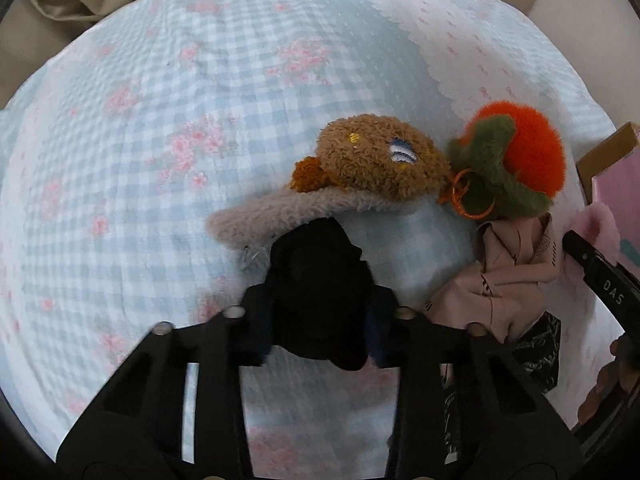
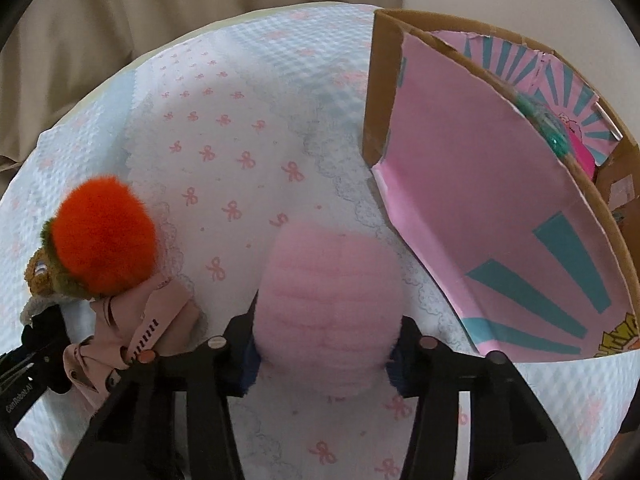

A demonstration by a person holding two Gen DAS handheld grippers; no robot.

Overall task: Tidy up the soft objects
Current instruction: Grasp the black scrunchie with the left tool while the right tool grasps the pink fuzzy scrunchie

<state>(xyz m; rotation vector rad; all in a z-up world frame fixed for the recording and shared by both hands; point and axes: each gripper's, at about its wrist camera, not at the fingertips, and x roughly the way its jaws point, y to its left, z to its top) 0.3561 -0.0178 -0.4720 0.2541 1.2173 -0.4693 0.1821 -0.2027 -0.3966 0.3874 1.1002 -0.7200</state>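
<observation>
The left tool [image 1: 320, 316] is clamped on a bunched black soft cloth [image 1: 316, 280]. The right tool [image 2: 326, 344] grips a fluffy pink ribbed sock [image 2: 328, 292] beside a pink-lined cardboard box [image 2: 480, 208]. Both are over a bed's blue gingham sheet [image 1: 140, 160].

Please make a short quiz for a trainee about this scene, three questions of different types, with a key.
1. True or false: the left tool is shut on a black soft item.
2. What does the right tool grip? A) orange plush B) pink fluffy item C) beige cloth
3. Fill in: the cardboard box has a ____ inner lining.

Key: 1 true. 2 B, the pink fluffy item. 3 pink.
</observation>
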